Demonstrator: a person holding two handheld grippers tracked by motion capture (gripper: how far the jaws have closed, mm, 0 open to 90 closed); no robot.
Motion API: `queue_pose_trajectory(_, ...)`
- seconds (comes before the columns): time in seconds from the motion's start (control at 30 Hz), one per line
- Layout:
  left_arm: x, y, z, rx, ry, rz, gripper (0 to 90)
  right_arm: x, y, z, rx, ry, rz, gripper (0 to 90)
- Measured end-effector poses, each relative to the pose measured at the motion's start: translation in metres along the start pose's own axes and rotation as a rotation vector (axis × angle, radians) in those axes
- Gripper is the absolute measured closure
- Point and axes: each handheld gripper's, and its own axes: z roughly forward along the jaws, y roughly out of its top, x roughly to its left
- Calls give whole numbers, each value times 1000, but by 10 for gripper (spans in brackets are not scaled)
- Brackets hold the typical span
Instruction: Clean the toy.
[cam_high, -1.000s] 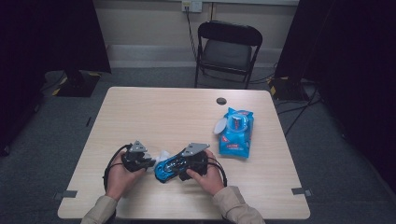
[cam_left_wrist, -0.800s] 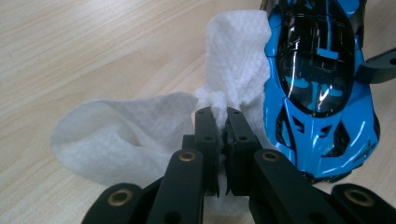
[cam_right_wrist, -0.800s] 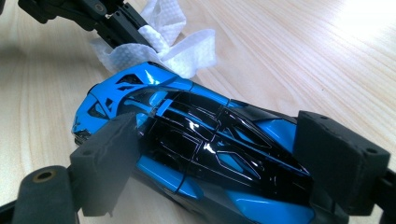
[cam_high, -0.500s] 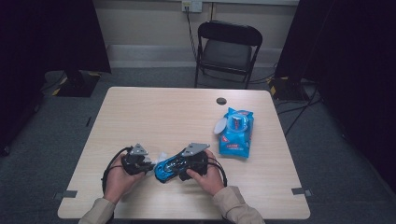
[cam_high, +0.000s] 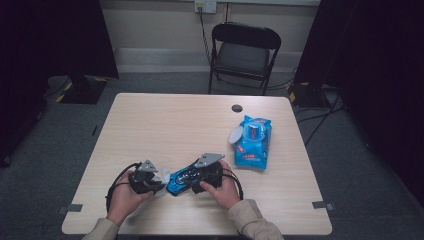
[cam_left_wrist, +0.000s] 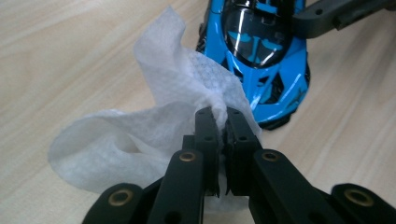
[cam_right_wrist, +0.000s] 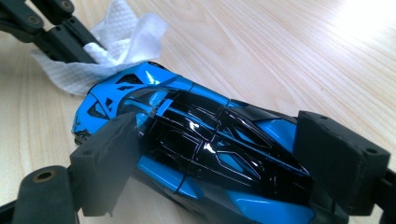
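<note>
On the pale wooden worktop (cam_high: 165, 125), the left hand-held gripper (cam_left_wrist: 222, 122) is pinching a white wipe (cam_left_wrist: 140, 135) beside the blue toy car (cam_right_wrist: 196, 140), which the right hand-held gripper (cam_right_wrist: 224, 154) is clamping.

Toy car (cam_right_wrist: 196, 144) blue w/ black; wipe (cam_left_wrist: 140, 126) white, dotted embossing.

A blue pack of wet wipes (cam_high: 253, 142) lies on the wooden table (cam_high: 175, 125) with its white lid flipped open. A small black disc (cam_high: 237, 108) sits near the far edge. Beyond stands a black folding chair (cam_high: 244, 55).
</note>
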Motion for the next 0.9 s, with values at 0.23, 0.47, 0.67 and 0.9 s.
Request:
queue_pose_trajectory(0.23, -12, -6, -3, 12, -26, 7, 858, 0, 0, 0, -2, -1, 1, 140)
queue_pose_trajectory(0.47, -28, -5, 1, 22, -75, 40, 859, 0, 0, 0, 1, -1, 0, 140)
queue_pose_trajectory(0.67, -37, 0, 7, 23, -99, 51, 859, 0, 0, 0, 0, -1, 1, 140)
queue_pose_trajectory(0.9, -43, 4, 7, 18, -132, 60, 859, 0, 0, 0, -1, 0, 2, 140)
